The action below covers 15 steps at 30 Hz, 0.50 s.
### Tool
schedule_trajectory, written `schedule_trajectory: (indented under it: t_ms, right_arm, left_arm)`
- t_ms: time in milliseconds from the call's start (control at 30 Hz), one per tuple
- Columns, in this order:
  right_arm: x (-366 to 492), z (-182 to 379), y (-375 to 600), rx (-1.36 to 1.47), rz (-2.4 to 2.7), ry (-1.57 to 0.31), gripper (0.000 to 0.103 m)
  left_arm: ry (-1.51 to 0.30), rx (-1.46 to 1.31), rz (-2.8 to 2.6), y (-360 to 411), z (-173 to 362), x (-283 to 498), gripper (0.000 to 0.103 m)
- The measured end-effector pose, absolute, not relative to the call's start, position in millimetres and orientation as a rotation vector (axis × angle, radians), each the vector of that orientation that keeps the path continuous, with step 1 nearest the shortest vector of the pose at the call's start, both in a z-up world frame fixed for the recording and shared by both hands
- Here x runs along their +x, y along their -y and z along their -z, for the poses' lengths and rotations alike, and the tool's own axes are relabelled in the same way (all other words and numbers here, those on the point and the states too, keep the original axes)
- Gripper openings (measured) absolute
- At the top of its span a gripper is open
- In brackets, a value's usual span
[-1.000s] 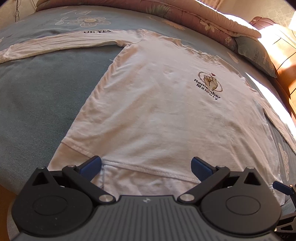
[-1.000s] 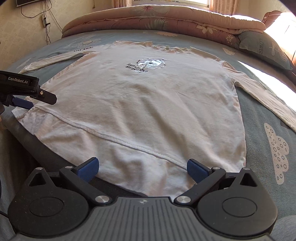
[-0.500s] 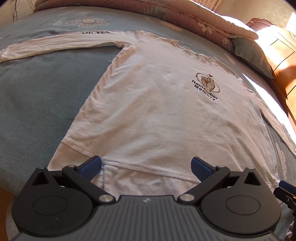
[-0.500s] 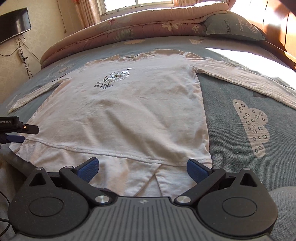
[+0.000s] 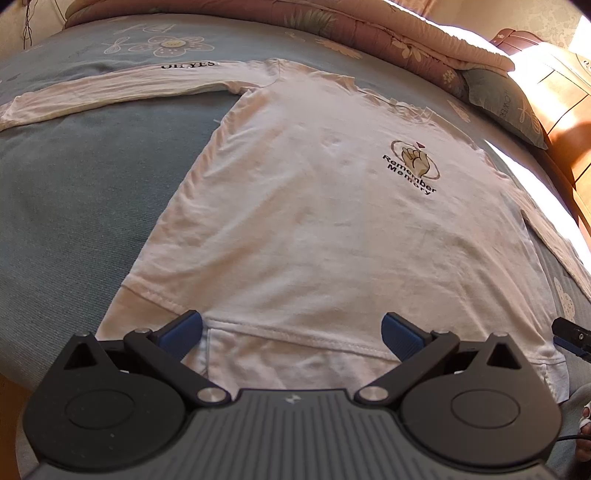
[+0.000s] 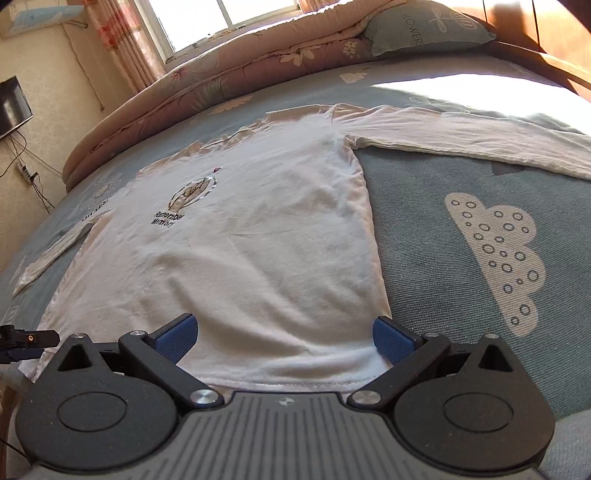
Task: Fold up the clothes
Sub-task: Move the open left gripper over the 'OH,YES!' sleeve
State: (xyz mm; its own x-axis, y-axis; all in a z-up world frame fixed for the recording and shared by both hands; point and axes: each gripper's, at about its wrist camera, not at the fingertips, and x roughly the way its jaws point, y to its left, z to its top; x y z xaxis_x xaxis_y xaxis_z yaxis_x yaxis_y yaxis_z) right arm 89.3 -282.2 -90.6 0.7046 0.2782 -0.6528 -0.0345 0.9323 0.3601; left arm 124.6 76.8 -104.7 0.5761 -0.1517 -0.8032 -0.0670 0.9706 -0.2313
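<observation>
1. The bed fills both of my views, covered in a grey-blue spread with pale flower and cloud prints; one cloud sits well to the right of the shirt in my right view.
2. A rolled floral quilt runs along the far edge of the bed, with a grey-blue pillow lying at its right end.
3. The white long-sleeved shirt lies flat and face up in the middle of the bed, hem towards me, collar towards the quilt. Both sleeves are stretched straight out to the sides: the left sleeve has dark lettering near the shoulder, and the right sleeve reaches into a patch of sunlight.
4. A chest print shows a hand in a ring above the words "Remember Memory".
5. My left gripper hangs over the hem at the shirt's left lower corner, its blue-padded tongs spread wide apart with nothing between them.
6. My right gripper sits over the hem near the right lower corner, tongs likewise wide apart and empty; its right pad is just at the shirt's side edge. I cannot tell whether either touches the cloth.
</observation>
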Motion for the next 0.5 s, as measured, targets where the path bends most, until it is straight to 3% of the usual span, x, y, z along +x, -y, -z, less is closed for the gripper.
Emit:
schedule_trajectory:
  t_ms: [500]
  right_arm:
    - [136.5,82.3,281.2,0.284,-0.15,-0.749,0.103]
  left_arm:
    - [-0.96,-0.255,0.053,-78.5,104.7,125.1,0.102]
